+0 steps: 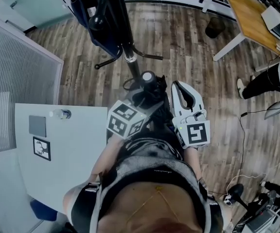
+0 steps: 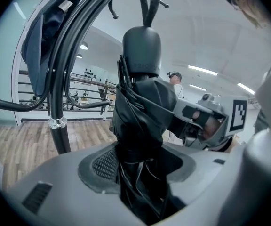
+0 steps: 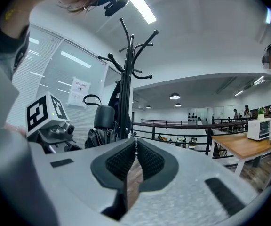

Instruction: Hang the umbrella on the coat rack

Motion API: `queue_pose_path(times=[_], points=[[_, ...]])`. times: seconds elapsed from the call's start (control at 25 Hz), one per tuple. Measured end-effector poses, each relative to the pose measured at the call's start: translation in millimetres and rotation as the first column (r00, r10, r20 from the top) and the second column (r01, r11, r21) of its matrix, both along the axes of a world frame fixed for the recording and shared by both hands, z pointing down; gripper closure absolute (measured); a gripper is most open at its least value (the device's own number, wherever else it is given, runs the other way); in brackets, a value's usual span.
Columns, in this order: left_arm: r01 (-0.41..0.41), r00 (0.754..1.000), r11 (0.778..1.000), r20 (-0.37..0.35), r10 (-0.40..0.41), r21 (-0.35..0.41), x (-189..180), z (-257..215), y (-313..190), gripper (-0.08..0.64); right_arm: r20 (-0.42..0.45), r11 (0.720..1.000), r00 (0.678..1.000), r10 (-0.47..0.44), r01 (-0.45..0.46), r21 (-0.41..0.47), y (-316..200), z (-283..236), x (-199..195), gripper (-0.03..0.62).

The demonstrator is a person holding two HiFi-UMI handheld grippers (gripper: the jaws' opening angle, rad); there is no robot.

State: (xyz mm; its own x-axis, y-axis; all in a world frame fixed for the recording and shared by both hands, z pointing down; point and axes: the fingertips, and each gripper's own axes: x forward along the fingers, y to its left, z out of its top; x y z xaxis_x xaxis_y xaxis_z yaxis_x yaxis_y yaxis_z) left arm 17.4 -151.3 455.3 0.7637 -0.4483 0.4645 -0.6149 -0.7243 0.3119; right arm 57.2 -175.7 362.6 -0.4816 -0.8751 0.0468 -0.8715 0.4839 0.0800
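A folded black umbrella (image 2: pixel 142 107) stands upright between the jaws of my left gripper (image 2: pixel 140 161), which is shut on it. Its rounded handle end (image 2: pixel 142 46) points up. In the head view the umbrella (image 1: pixel 149 87) is just in front of the coat rack's black pole (image 1: pixel 126 38), and my left gripper (image 1: pixel 139 103) holds it from below. The rack's hooks (image 3: pixel 131 46) rise above in the right gripper view. My right gripper (image 1: pixel 179 87) is beside the umbrella, to its right, and apart from it. Its pads (image 3: pixel 136 149) are shut with nothing between them.
A blue garment (image 2: pixel 37 46) hangs on the rack's left side. A white table (image 1: pixel 77 159) with a small bottle (image 1: pixel 61 113) is at my left, by a glass partition (image 1: pixel 13 91). A wooden table (image 1: pixel 247 13) and a person's leg (image 1: pixel 261 81) are at right.
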Motion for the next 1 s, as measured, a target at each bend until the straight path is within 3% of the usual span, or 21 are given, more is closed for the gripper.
queue_pose_path(times=[1.0], points=[[-0.103,0.994,0.994,0.024,0.104,-0.029,44,21,-29,0.331,0.0,0.994,0.994,0.11,-0.11,-0.016,-19,11,47,0.572]])
